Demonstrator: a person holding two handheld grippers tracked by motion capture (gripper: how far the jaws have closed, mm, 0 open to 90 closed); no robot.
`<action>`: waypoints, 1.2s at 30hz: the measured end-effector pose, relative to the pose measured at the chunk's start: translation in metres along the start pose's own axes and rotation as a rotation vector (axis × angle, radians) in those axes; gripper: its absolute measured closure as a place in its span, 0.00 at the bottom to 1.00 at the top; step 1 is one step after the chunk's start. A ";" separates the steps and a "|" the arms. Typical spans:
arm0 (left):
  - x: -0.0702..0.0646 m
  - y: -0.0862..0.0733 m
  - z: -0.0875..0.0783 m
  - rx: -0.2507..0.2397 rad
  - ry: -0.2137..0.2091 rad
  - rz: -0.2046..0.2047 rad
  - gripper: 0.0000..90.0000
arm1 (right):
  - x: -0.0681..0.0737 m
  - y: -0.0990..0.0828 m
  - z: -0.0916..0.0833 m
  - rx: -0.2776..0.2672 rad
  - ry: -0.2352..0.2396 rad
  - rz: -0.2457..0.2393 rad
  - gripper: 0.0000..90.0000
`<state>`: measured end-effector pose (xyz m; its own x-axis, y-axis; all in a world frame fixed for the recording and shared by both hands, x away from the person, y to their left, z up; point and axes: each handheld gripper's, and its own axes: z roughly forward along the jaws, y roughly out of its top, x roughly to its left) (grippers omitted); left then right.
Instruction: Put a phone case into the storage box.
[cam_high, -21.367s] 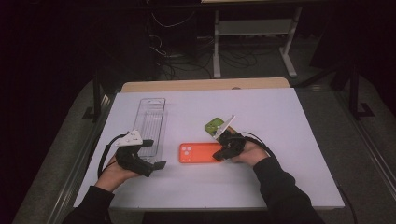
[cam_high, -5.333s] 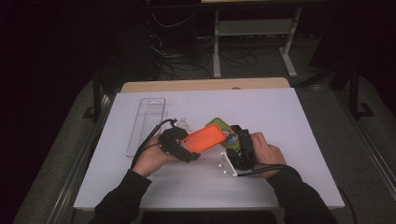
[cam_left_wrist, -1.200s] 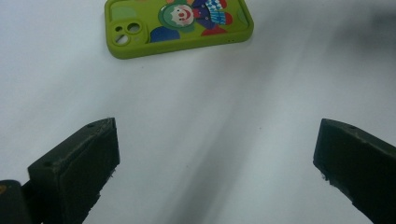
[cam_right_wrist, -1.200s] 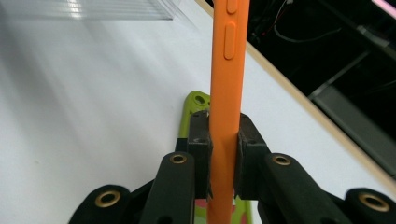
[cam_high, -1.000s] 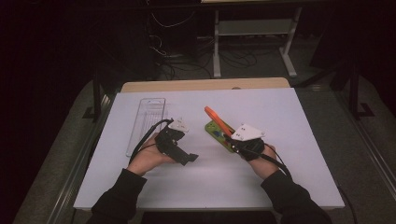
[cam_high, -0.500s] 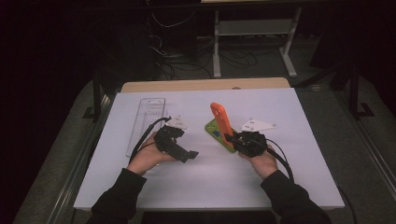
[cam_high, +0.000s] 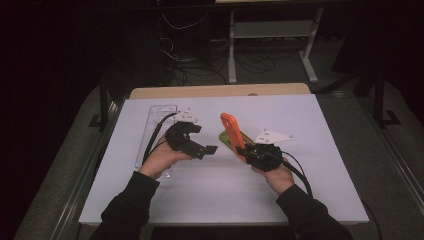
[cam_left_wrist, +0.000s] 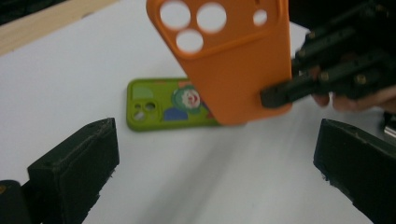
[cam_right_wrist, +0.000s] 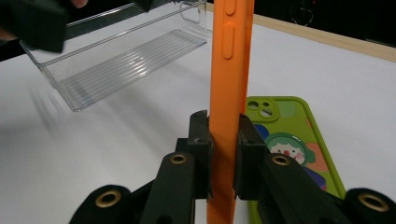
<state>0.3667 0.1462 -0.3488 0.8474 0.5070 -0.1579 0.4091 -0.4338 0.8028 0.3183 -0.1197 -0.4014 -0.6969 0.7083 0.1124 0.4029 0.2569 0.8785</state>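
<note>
Right gripper (cam_high: 248, 150) clamped on orange case (cam_high: 232, 131), both pads (cam_right_wrist: 201, 140) pressed flat against its faces near the lower end. Case held upright, lifted off the table (cam_high: 325, 125), side buttons showing in the right gripper view, camera cut-outs at the top in the left gripper view. Tilted slightly up and away from the hand in the high view. Green case (cam_high: 226, 140) flat on the table just behind and under the orange one, printed back up, cartoon face visible (cam_right_wrist: 285, 147); partly covered by the orange case in the left gripper view. Not touched by either gripper. Left gripper (cam_high: 210, 149) released, jaws wide apart, nothing between them; pads (cam_left_wrist: 74, 168) framing bare table in its own view, aimed toward the orange case and the right gripper beyond. Held above the table, near the middle, just left of the orange case but apart from it. Clear tray (cam_high: 155, 112) lying lengthwise along the table's left side, ribbed floor, nothing seen inside; left forearm and cable crossing its near end. Grey plate (cam_high: 272, 136) on top of the right gripper, another on the left (cam_high: 186, 115). Cables trailing back from both grippers toward the sleeves.
</note>
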 end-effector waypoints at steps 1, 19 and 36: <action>0.002 0.002 0.001 -0.004 -0.006 0.008 0.00 | 0.001 0.000 0.000 -0.001 0.003 0.001 0.87; 0.000 0.023 0.031 -0.079 -0.063 -0.032 0.00 | 0.012 0.001 0.002 -0.033 0.039 -0.004 0.87; -0.003 0.023 0.043 -0.126 -0.096 -0.080 0.06 | 0.015 0.001 0.002 -0.044 0.049 -0.015 0.87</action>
<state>0.3885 0.1026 -0.3549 0.8446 0.4603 -0.2735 0.4362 -0.2954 0.8500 0.3095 -0.1072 -0.3995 -0.7313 0.6713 0.1204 0.3662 0.2376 0.8997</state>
